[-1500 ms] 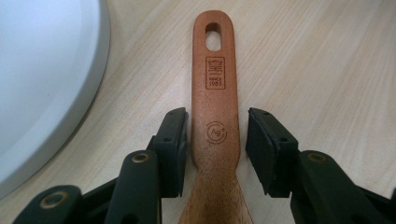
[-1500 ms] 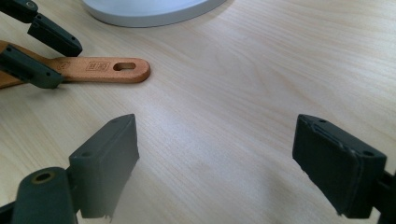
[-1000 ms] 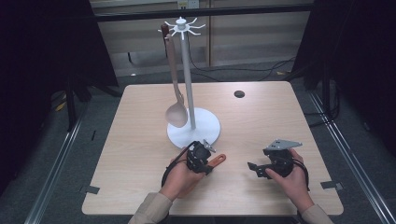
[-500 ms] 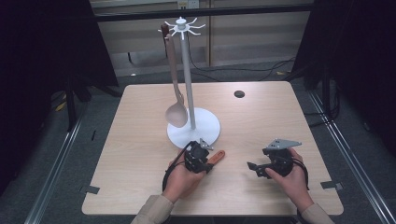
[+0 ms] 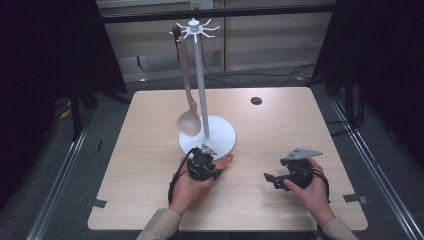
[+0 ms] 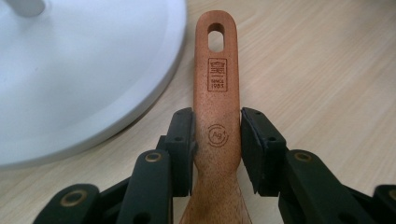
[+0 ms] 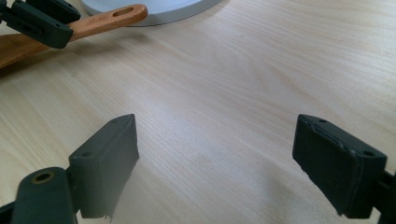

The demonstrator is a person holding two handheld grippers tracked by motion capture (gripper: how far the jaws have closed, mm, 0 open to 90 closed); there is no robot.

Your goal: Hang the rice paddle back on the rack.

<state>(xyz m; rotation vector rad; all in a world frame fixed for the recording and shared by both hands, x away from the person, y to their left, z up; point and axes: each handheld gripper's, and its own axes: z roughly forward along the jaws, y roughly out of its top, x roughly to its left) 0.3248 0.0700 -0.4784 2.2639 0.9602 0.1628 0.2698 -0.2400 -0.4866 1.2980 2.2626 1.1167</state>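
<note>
A brown wooden utensil handle (image 6: 215,70) with a hanging hole and burnt-in stamps lies low over the table beside the white stand's round base (image 6: 84,70). My left gripper (image 6: 217,135) is shut on it, pads pressing both edges of the handle. In the high view the handle's end (image 5: 226,160) pokes out past the left gripper (image 5: 215,167), just in front of the base (image 5: 220,137). My right gripper (image 5: 270,179) rests to the right with its jaws wide open; between them (image 7: 215,154) there is nothing but bare wood. The right gripper view also catches the held handle (image 7: 116,14).
A pale spoon (image 5: 189,120) hangs from the hooked top (image 5: 195,26) of the stand's pole, its bowl just above the base. A small dark disc (image 5: 256,100) sits at the table's far right. The light wooden table (image 5: 280,130) ends close behind both hands.
</note>
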